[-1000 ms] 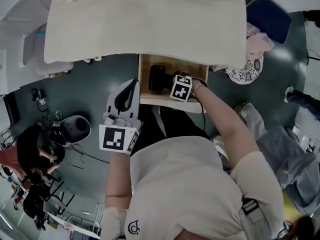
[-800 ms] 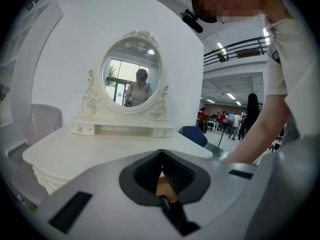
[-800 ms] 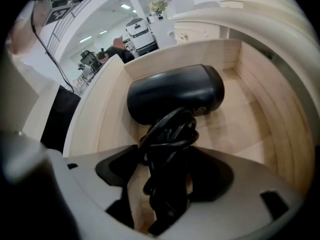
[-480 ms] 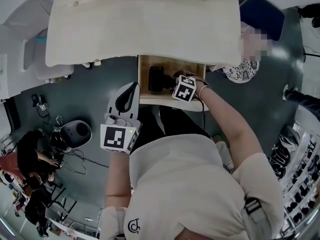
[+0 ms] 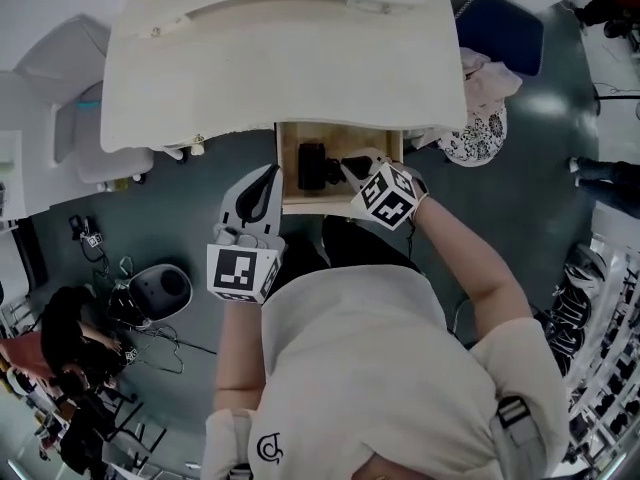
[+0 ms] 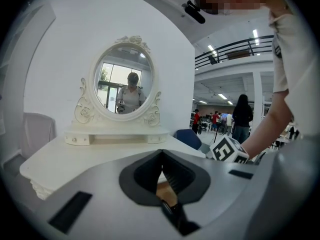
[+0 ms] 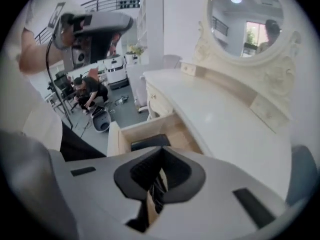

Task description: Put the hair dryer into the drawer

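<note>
Inside the drawer lies the hair dryer. Just above it, the right tongs have just closed empty. The left tongs are closed too, empty.

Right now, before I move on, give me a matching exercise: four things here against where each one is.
Things: 1 hair dryer; 2 mirror; 3 left gripper; 4 blue chair.
Places: A on the dressing table; B left of the drawer, over the floor; C inside the open drawer; D beyond the table's right end.
Pairs: 1-C, 2-A, 3-B, 4-D.
</note>
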`<state>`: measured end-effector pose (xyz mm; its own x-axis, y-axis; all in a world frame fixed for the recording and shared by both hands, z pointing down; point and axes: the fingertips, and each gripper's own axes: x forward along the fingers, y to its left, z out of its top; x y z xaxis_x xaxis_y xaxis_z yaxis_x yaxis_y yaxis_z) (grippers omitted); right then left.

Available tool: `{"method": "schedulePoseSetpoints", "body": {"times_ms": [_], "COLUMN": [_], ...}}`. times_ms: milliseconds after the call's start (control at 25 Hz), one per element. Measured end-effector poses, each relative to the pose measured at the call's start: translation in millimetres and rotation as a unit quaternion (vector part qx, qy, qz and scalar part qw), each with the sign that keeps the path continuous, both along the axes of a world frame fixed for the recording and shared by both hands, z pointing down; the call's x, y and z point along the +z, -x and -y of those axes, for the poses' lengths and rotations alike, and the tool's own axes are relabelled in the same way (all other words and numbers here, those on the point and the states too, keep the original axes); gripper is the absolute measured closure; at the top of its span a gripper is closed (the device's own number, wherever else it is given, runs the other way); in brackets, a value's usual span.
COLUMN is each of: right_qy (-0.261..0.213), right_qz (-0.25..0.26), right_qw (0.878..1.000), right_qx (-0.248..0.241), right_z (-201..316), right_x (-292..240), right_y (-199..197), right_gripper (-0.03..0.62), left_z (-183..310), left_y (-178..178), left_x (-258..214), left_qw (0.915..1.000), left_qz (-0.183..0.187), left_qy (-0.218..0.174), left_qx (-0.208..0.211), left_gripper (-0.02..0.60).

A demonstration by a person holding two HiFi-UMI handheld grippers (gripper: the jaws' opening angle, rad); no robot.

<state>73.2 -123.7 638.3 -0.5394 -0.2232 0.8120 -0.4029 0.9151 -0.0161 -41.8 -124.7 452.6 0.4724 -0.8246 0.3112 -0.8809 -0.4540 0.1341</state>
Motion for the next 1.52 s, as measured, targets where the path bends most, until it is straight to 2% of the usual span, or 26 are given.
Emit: {"method": "schedulePoseSetpoints", "body": {"times_ms": [120, 240, 400, 520, 720, 840, 1080, 1280, 1520], "right_qy": [-0.058, -0.129, -0.221, -0.274, -0.324, -0.344, -0.362, -0.383, -0.388], "right_qz": [0.055, 0.116, 0.209, 0.253, 0.32, 0.335, 0.334, 0.344, 0.335], "right_qw": [0.996, 0.983, 0.948, 0.921, 0.878, 0.859, 0.846, 0.83, 0.833], "right_qx": [0.039, 0.062, 0.097, 0.111, 0.148, 0.181, 0.204, 0.213, 0.207], "right_z": [14, 27, 38, 38, 31, 31, 29, 24, 20], "right_x": [-51, -110, -200, -258, -324, -341, -351, -363, -361], "right_y": [6, 12, 18, 19, 13, 0, -18, -27, -30], "right_gripper": [0.586, 0.588, 0.588, 0.588, 0.588, 0.588, 0.589, 0.589, 0.589], "left_z": [2, 6, 11, 13, 17, 21, 20, 15, 14], "left_y": [2, 4, 9, 11, 18, 24, 20, 14, 12], "left_x": [-14, -31, -56, -78, -114, -133, -154, -160, -165], "left_qw": [0.9999, 0.9995, 0.9988, 0.9976, 0.9926, 0.9892, 0.9862, 0.985, 0.9845], "left_qz": [0.002, 0.007, 0.015, 0.018, 0.021, 0.021, 0.018, 0.011, 0.005], "left_qy": [-0.014, -0.03, -0.046, -0.066, -0.119, -0.144, -0.164, -0.171, -0.175], "left_qx": [0.004, 0.005, 0.001, 0.005, 0.014, 0.014, 0.018, 0.019, 0.013], "left_gripper": [0.569, 0.569, 0.569, 0.569, 0.569, 0.569, 0.569, 0.569, 0.569]}}
